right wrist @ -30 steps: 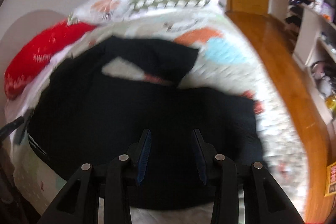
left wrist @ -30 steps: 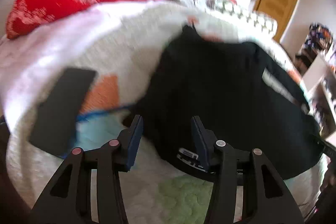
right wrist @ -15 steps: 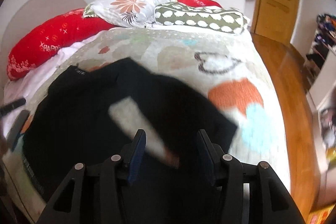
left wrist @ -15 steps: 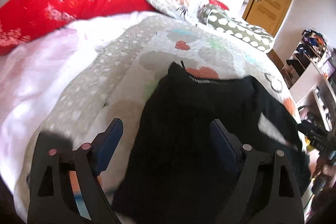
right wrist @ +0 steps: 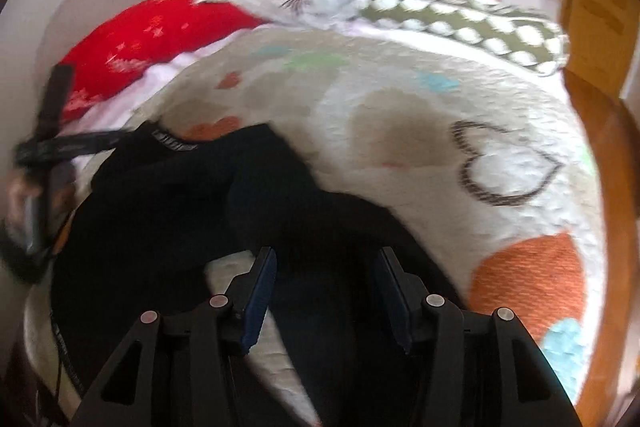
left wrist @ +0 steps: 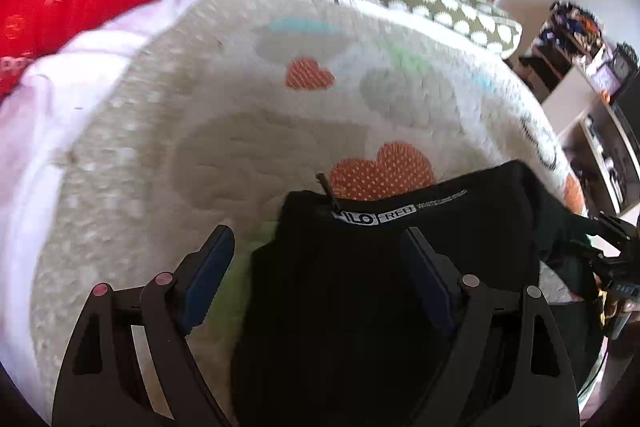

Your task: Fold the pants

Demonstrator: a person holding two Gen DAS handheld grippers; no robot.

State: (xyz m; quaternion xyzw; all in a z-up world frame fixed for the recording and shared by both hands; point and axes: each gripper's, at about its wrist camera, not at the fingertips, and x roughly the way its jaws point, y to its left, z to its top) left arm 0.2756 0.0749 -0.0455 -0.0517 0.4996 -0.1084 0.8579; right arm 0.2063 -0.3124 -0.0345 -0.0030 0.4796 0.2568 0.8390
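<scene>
Limp black pants [left wrist: 384, 299] on quilted heart-print bedspread [left wrist: 224, 131] (both claws [left wrist: 320, 267] [right wrist: 326, 291] agape, empty).

Black pants [left wrist: 384, 291], soft dark fabric, lie flat and partly folded on the heart-patterned quilt [left wrist: 240, 147], toward its near edge. Waistband sits at the far end of the garment, showing a white printed label strip and a small black hang loop beside an orange heart. In the right wrist view one dark leg runs toward the near edge, a pale patch of quilt showing between folds.
</scene>
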